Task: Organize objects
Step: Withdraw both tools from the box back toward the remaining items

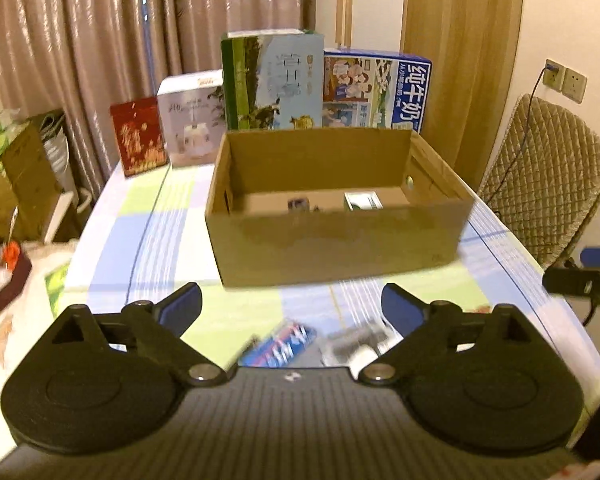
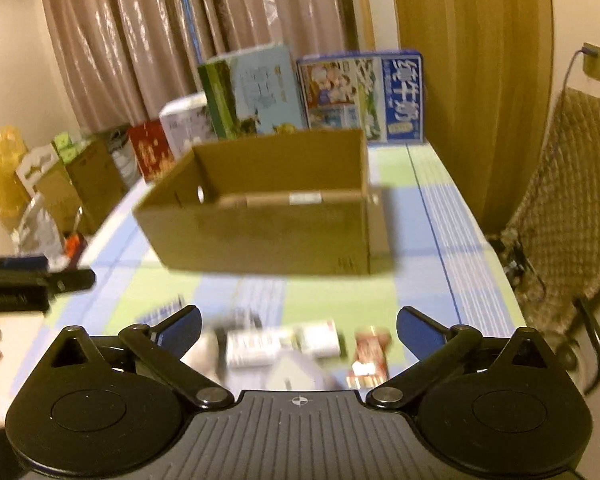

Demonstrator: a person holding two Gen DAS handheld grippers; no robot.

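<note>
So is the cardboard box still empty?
No: the cardboard box already holds two small items on its floor, seen from the left wrist.

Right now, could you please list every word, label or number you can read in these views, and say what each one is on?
"纯牛奶": large white characters on the blue milk carton box behind the cardboard box.
Print on the green box, white box, red box and the small items on the table: too blurred to read.
</note>
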